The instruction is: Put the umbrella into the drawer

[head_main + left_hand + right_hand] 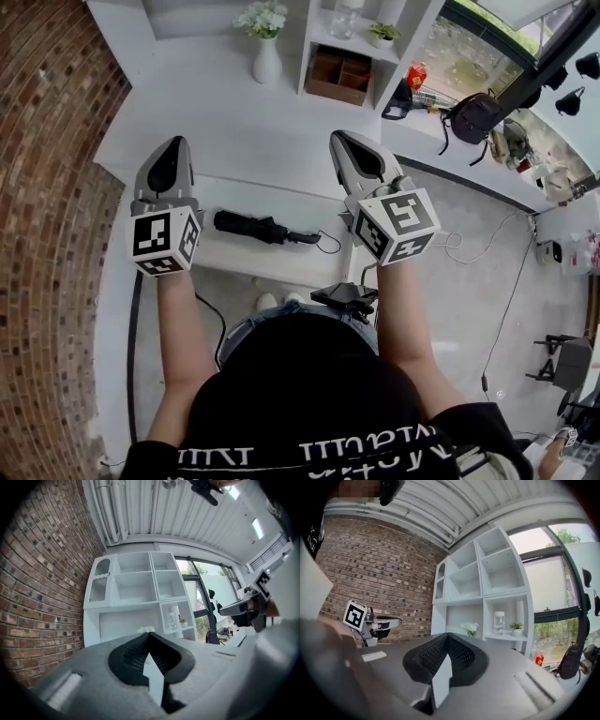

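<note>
A folded black umbrella [251, 226] lies lengthwise inside the pulled-out white drawer [281, 265] below the counter, its wrist cord trailing to the right. Both grippers are held level above the counter, well clear of the umbrella. My left gripper [176, 141] is above the drawer's left end, its jaws meeting at the tip [149, 633] with nothing between them. My right gripper [339, 136] is above the drawer's right end, also shut and empty [447, 634]. Each gripper shows in the other's view: the right gripper [248, 606], the left gripper [370, 623].
A white vase of flowers [266, 56] stands at the back of the white counter [206, 122]. A white shelf unit [352, 56] holds a brown box, a jar and a small plant. A brick wall [47, 187] runs along the left. A backpack [473, 117] hangs at the right.
</note>
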`<state>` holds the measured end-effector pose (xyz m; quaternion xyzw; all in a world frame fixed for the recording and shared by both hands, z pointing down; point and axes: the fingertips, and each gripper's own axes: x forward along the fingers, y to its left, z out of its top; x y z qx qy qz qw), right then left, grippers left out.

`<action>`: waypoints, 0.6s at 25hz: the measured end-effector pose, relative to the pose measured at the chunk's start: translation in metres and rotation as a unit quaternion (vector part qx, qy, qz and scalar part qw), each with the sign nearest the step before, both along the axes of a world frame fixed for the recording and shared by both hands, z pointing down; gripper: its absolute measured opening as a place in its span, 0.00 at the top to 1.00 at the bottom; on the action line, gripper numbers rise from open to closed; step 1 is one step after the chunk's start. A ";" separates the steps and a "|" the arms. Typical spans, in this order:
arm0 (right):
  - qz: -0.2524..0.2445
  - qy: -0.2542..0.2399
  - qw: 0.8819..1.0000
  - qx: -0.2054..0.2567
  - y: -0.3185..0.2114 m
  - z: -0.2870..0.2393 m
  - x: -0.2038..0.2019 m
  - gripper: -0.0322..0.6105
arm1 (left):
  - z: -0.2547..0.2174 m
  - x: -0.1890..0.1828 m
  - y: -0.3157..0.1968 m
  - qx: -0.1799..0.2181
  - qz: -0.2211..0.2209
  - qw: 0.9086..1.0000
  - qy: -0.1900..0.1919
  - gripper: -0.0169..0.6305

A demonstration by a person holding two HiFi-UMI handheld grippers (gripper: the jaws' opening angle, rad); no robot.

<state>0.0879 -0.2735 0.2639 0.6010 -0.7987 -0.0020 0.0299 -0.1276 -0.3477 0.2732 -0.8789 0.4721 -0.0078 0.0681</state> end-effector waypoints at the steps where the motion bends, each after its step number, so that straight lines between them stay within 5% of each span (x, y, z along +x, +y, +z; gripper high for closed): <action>1: 0.010 0.000 1.000 0.012 0.001 -0.005 0.004 0.94 | -0.002 0.001 0.000 0.002 0.001 1.000 0.000 0.98; 8: 0.082 0.028 0.994 0.073 0.012 -0.039 0.024 0.94 | -0.015 0.008 0.001 0.017 0.013 1.000 -0.005 0.98; 15: 0.094 0.046 0.990 0.092 0.022 -0.062 0.024 0.94 | -0.029 0.011 0.004 0.033 0.026 0.999 0.003 0.98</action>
